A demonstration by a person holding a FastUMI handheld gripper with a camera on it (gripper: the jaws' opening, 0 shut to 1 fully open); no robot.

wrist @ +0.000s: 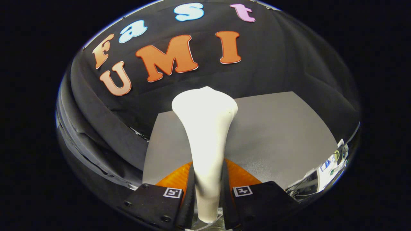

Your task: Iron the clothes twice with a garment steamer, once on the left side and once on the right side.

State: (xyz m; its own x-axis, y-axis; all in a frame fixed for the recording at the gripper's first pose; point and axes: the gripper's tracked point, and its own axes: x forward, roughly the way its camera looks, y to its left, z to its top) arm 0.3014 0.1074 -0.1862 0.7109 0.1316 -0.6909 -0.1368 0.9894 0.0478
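White garment steamer (205,134) clamped between the gripper (208,192) fingers above grey table (282,134).

The gripper (207,192) has two blocky finger mounts, each bearing a small square black-and-white marker. Small round screws dot the left mount's outer edge. Its fingers are long, narrow and flat-faced.

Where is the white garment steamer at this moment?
In the gripper view the garment steamer stands upright between the two fingers of the gripper, which press on its narrow handle. Its wide head rises over the grey table.
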